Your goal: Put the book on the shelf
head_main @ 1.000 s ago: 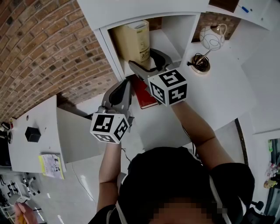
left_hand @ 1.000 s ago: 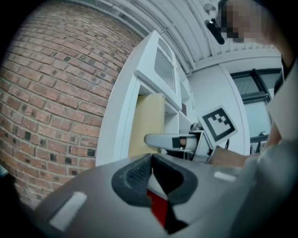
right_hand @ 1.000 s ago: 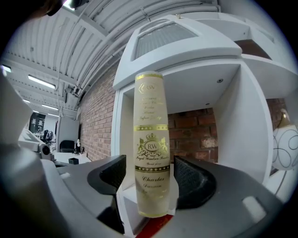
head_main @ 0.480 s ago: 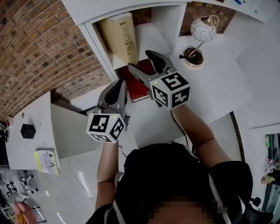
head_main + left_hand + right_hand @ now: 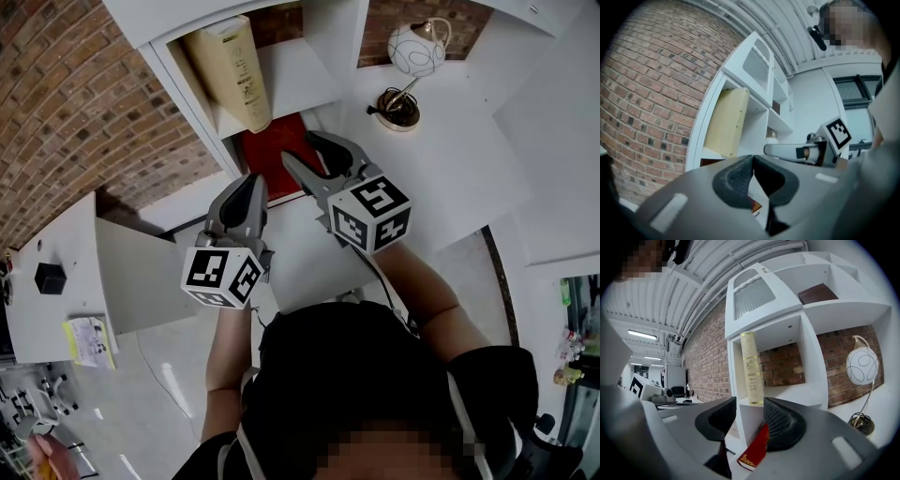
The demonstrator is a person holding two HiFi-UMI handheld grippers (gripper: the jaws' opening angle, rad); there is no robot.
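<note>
A red book [image 5: 274, 155] leans inside the lower cubby of the white shelf unit [image 5: 187, 89], under an upright cream book [image 5: 230, 70]. My right gripper [image 5: 302, 148] hovers just in front of that cubby. Its jaws have just been closing and still stand apart, with nothing between the pads. In the right gripper view the red book [image 5: 757, 451] shows beyond the right gripper [image 5: 750, 404], partly hidden by one jaw, and the cream book [image 5: 751, 366] stands above. My left gripper [image 5: 247, 184] is lower left of the cubby, shut and empty. Its tips meet in the left gripper view [image 5: 753, 158].
A round white lamp [image 5: 412, 52] with a dark base stands on the white ledge right of the cubbies. A brown book [image 5: 818, 293] lies on a higher shelf. Brick wall is on the left. A low white table [image 5: 66, 309] holds a black box [image 5: 47, 277] and a booklet [image 5: 89, 339].
Both grippers have drawn back from the shelf. The right gripper's jaws are narrower than before. The red book stays in the lower cubby, free of the jaws.
</note>
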